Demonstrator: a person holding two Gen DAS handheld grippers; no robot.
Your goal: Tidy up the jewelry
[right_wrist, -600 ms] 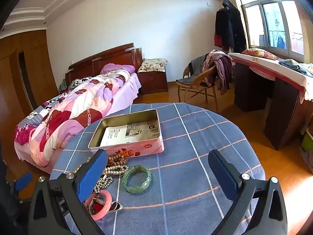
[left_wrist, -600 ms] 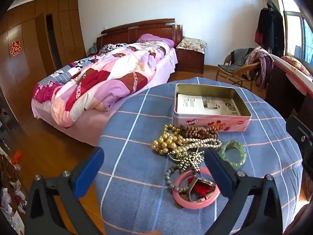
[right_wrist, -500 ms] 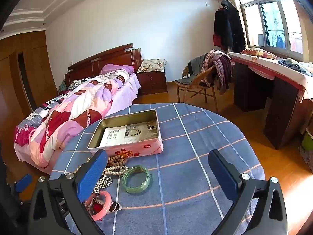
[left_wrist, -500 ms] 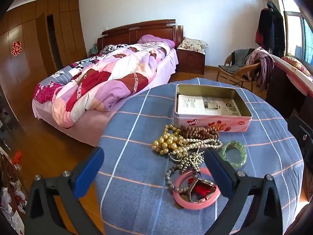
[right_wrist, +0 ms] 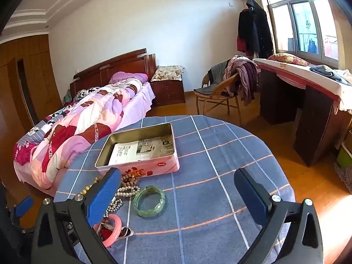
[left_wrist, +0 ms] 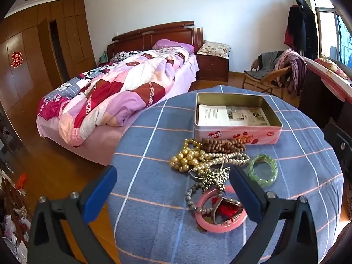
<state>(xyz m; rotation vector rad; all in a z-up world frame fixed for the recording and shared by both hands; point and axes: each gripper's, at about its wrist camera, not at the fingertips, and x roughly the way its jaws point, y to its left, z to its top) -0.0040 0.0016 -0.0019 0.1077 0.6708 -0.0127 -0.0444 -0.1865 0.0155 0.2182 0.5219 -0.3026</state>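
A pile of jewelry lies on a round table with a blue checked cloth (left_wrist: 154, 209): gold pearl beads (left_wrist: 187, 157), brown wooden beads (left_wrist: 222, 146), a silver chain (left_wrist: 215, 177), a pink bangle (left_wrist: 220, 224) and a green bangle (left_wrist: 263, 172). An open pink tin (left_wrist: 237, 135) with papers inside stands behind the pile. My left gripper (left_wrist: 173, 189) is open and empty, above the table just before the pile. My right gripper (right_wrist: 178, 193) is open and empty, above the green bangle (right_wrist: 149, 200), the tin (right_wrist: 140, 154) beyond.
A bed (right_wrist: 77, 121) with a pink quilt stands left of the table. A wicker chair (right_wrist: 220, 96) with clothes and a dark desk (right_wrist: 308, 114) stand at the right. The table edge drops to a wooden floor (left_wrist: 44, 165).
Both grippers have drifted very slightly; the jewelry and the tin have not moved.
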